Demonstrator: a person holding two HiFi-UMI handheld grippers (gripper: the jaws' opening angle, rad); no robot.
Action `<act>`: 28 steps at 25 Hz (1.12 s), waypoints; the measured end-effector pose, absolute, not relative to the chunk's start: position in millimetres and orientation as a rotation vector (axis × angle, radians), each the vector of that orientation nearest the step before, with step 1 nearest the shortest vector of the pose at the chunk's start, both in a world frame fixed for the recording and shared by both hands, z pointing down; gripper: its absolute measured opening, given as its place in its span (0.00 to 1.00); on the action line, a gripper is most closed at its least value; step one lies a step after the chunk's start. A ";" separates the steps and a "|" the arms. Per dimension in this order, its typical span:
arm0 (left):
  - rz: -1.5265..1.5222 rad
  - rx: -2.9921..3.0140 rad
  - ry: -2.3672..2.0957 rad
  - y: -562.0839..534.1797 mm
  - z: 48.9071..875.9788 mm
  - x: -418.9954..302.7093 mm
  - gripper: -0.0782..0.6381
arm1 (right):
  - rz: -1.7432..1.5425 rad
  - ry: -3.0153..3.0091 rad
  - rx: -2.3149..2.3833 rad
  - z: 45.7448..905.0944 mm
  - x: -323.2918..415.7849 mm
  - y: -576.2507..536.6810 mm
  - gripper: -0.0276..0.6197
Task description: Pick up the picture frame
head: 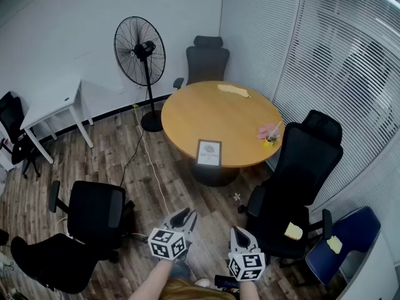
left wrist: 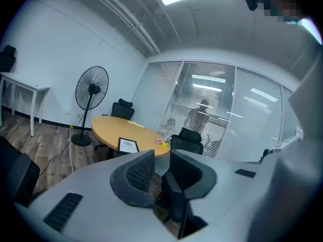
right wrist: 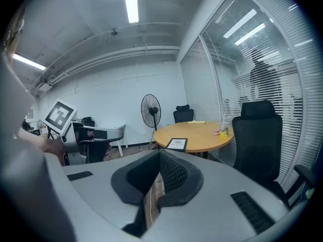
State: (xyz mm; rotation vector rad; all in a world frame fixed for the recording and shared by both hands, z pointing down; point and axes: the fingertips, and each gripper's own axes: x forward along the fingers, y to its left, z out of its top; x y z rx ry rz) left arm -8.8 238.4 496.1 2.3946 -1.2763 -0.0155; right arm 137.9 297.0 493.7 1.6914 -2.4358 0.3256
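Frame sat at the near edge of the round worktop, well apart from both grippers. Flat or propped: could not tell.

Left gripper: fingers narrowly apart, nothing between. Right gripper: fingers closed together, empty.

Risks, as judged:
- The frame was right at the edge, so a nudge from a finger could slide or tip it off onto the floor.
- The narrow or closed fingers would likely need widening first, or they would only push the frame.
- Chairs flanked the approach and a cord ran across the floor, so a bump or a snag was possible.

Writing: the frame's print showed a logo and lines, too small to read. No brands were legible.
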 end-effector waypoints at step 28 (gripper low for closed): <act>0.022 2.311 -1.223 74.4 534.0 -37.9 0.25 | 0.457 -2.370 1.685 532.3 139.8 140.6 0.06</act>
